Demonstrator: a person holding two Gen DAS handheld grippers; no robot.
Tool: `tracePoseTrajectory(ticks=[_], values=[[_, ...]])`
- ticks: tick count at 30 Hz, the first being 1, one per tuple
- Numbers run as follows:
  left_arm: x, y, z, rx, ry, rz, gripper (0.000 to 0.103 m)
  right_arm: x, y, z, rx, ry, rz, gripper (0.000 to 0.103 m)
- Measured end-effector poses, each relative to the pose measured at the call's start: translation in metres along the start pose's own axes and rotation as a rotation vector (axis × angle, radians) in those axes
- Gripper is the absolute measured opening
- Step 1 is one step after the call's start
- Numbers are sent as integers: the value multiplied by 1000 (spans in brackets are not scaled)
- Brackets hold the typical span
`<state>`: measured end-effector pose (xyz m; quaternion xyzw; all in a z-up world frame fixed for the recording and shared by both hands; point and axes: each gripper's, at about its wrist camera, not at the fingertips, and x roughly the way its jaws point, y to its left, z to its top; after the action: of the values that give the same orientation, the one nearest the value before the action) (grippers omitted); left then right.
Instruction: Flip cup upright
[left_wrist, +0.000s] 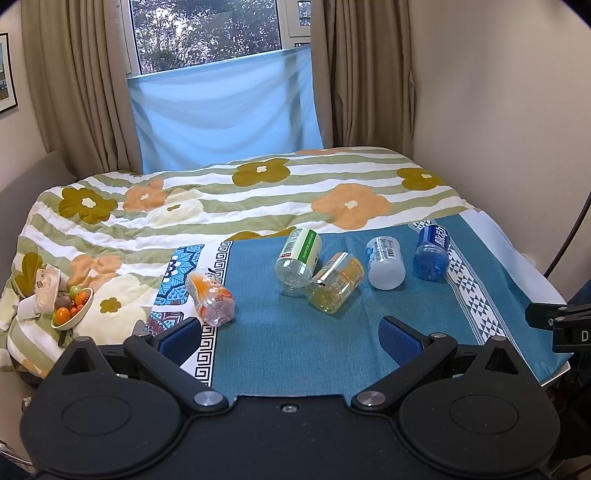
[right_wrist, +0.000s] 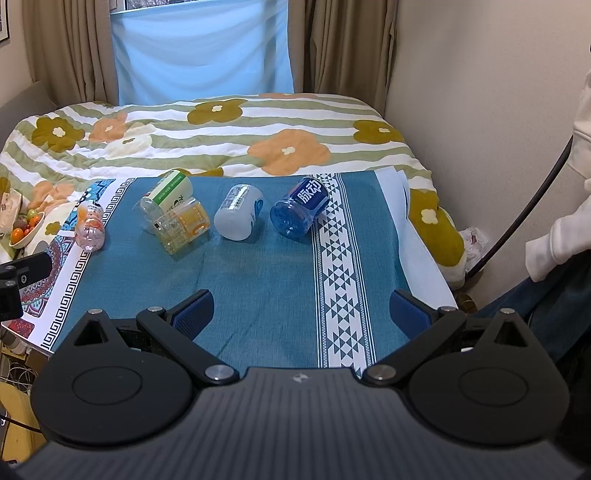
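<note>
Evidently light, thin and slippery, the blue cup (right_wrist: 299, 211) lying on the teal cloth (right_wrist: 258, 280) wants a mid-body pinch; left gripper (left_wrist: 290, 334) and right gripper (right_wrist: 301, 312) both gape empty

Teal cloth (right_wrist: 258, 273), floral striped quilt (right_wrist: 221, 140)

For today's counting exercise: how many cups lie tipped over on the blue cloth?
5: orange cup far left, green-label cup touching yellow cup, white cup centre, blue cup right.

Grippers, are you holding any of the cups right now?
No. The left gripper and the right gripper are both open and empty. All five cups lie on the blue cloth.
</note>
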<state>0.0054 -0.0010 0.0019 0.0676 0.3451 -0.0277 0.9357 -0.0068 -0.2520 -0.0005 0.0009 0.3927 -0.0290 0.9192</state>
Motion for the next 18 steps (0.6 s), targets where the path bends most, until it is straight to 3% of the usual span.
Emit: tracePoseTrajectory(ticks=[18], values=[[0, 0, 0, 0, 0, 1, 103, 1, 0, 0, 3, 1, 1, 103]])
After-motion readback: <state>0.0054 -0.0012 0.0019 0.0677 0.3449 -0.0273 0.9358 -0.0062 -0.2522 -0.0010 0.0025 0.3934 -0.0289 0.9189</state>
